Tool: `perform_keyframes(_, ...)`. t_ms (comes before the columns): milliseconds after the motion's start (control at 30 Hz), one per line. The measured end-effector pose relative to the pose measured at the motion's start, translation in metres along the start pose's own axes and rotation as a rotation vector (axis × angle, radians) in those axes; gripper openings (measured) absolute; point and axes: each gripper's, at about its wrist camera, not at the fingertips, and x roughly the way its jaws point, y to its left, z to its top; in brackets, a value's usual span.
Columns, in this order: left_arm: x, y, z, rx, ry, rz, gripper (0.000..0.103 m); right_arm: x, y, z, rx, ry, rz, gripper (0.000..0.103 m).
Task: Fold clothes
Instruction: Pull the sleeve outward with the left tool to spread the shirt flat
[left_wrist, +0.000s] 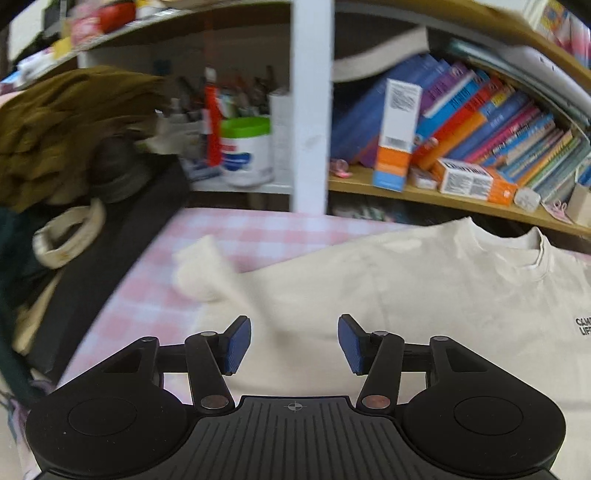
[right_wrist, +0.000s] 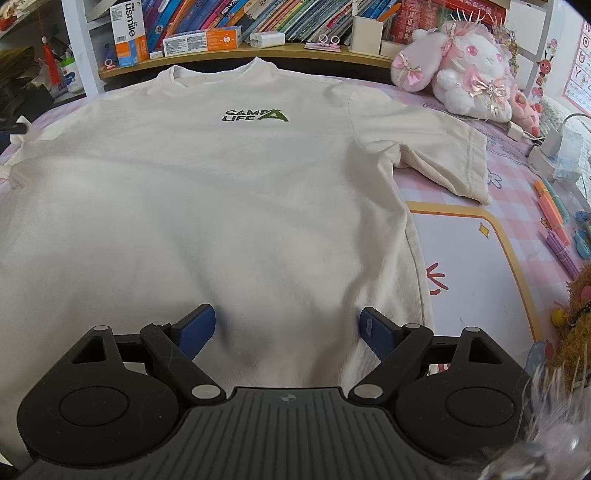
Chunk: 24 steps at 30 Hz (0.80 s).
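Bedroom: plush rabbit (right_wrist: 469, 70), crammed bookshelf (left_wrist: 461, 125).

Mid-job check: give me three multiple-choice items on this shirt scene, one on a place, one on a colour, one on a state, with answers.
1. Where does the plush rabbit sit relative to the T-shirt?
A. on its chest
B. beyond its sleeve, at the far right
C. under its hem

2. What colour are the pads of the tongs?
A. blue
B. red
C. yellow

3. How does the T-shirt lie?
A. folded in half
B. rolled in a bundle
C. spread flat, print up

Answers:
1 B: the right wrist view shows the rabbit past the sleeve, off the shirt.
2 A: both pairs of tongs, left and right, show blue pads.
3 C: the CAMP LIFE print faces up and both sleeves lie out; both tongs are open and hold nothing.
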Motion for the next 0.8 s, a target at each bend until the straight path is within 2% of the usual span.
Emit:
perform_keyframes(33,0.007,-0.005,0.003,0.008,0.010,-0.002,0.044,0.000,0.001,0.000,-0.001,0.002,-0.001,0.084)
perform_keyframes(167,0.029,0.007,0.016,-0.041,0.038,0.014,0.043,-0.002,0.003,-0.001,-0.011,0.002,-0.007,0.084)
perform_keyframes(333,0.001,0.068,0.015,-0.313,-0.064,0.016,0.044,-0.003,0.004,-0.004,0.001,0.003,-0.011,0.084)
perform_keyframes(400,-0.011,0.081,0.007,-0.320,-0.075,0.049,0.042,-0.003,0.004,-0.004,0.010,0.004,-0.012,0.084)
perform_keyframes(567,-0.004,0.076,-0.020,-0.174,0.055,0.074,0.042,-0.002,0.004,-0.003,0.023,0.012,-0.013,0.088)
perform_keyframes(633,0.003,0.071,-0.024,-0.157,0.073,0.092,0.042,-0.001,0.004,-0.002,0.023,0.016,-0.013,0.088)
perform_keyframes(667,0.006,0.069,-0.026,-0.159,0.076,0.104,0.039,-0.001,0.004,-0.001,0.021,0.018,-0.012,0.088)
perform_keyframes(700,0.009,0.068,-0.027,-0.162,0.079,0.115,0.018,-0.001,0.004,-0.001,0.020,0.019,-0.012,0.088)
perform_keyframes(767,0.003,0.071,-0.029,-0.220,0.064,0.124,0.005,-0.001,0.003,-0.001,0.018,0.021,-0.010,0.088)
perform_keyframes(800,-0.008,0.071,-0.032,-0.245,0.033,0.135,0.005,-0.001,0.003,0.000,0.018,0.022,-0.009,0.088)
